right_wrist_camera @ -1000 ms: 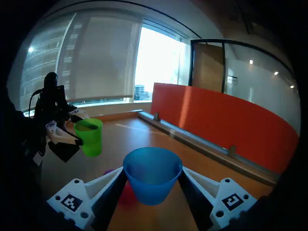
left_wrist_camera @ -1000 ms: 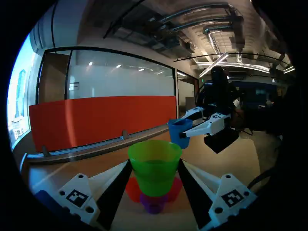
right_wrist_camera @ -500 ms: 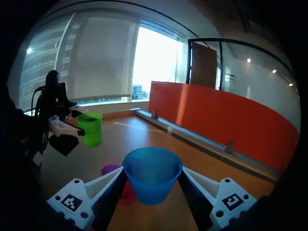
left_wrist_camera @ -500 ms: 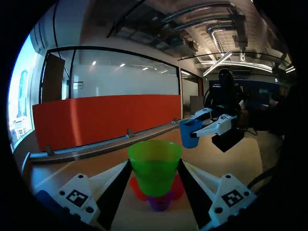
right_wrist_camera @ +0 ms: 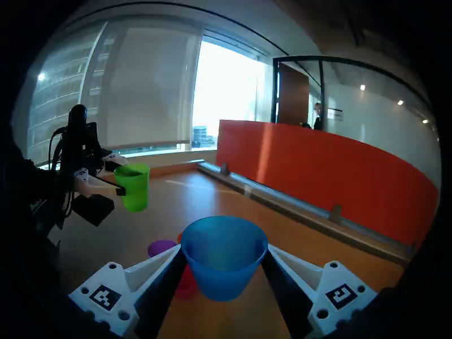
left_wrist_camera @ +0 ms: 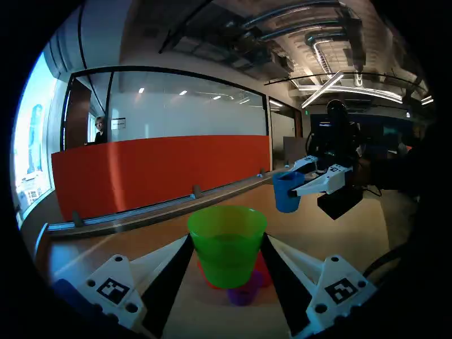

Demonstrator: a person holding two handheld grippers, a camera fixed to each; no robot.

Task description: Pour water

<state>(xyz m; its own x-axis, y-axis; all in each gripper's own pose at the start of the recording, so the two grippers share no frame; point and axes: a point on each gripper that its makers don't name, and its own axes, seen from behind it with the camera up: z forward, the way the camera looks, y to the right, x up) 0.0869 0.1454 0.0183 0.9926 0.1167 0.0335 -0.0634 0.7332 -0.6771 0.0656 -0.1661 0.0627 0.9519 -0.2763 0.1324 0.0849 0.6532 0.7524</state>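
Two cups hang upright, well apart above the table (left_wrist_camera: 344, 229): left gripper (left_wrist_camera: 226, 244) jaws clamp the green cup (left_wrist_camera: 227, 234), right gripper (right_wrist_camera: 224, 254) jaws clamp the blue cup (right_wrist_camera: 224, 265). Pouring looks not yet begun.

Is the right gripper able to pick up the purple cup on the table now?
Probably not: the right gripper is shut on the blue cup, so its grip is taken. The purple cup itself stands unblocked on the table.

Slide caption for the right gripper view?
Right gripper holds a blue plastic cup over the wooden table; farther off, the left gripper holds a green plastic cup.
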